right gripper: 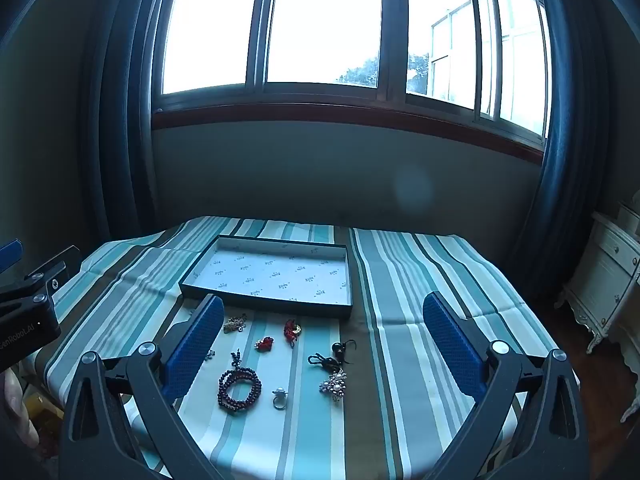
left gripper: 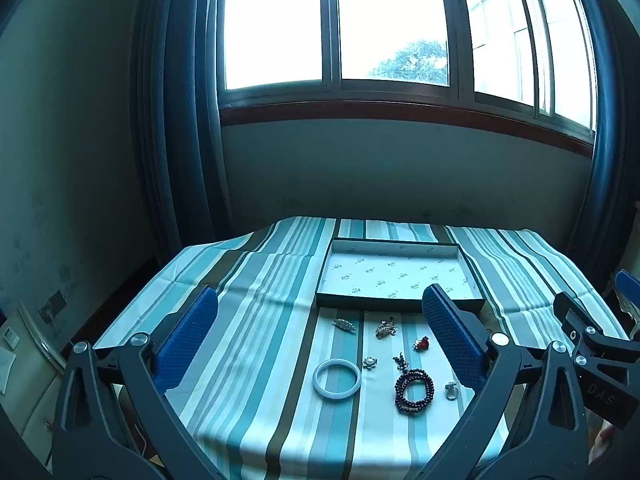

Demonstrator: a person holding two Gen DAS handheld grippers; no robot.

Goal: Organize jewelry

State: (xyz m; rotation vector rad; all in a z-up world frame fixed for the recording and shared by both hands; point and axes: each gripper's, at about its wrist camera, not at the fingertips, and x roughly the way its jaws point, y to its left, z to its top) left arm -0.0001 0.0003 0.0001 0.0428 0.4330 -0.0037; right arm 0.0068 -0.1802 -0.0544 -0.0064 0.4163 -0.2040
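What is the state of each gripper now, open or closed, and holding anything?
Left gripper: open, fingers wide apart, holding nothing.
Right gripper: open, fingers wide apart, holding nothing.

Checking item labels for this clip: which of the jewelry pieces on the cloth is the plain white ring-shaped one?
The white bangle, a smooth unbeaded hoop left of the dark beaded bracelet; every other piece is small, ornate or beaded.

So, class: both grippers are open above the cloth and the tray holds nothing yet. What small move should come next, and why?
Probably lower the left gripper onto the white bangle. It lies between the open fingers, apart from other pieces, and the tray beyond is empty.
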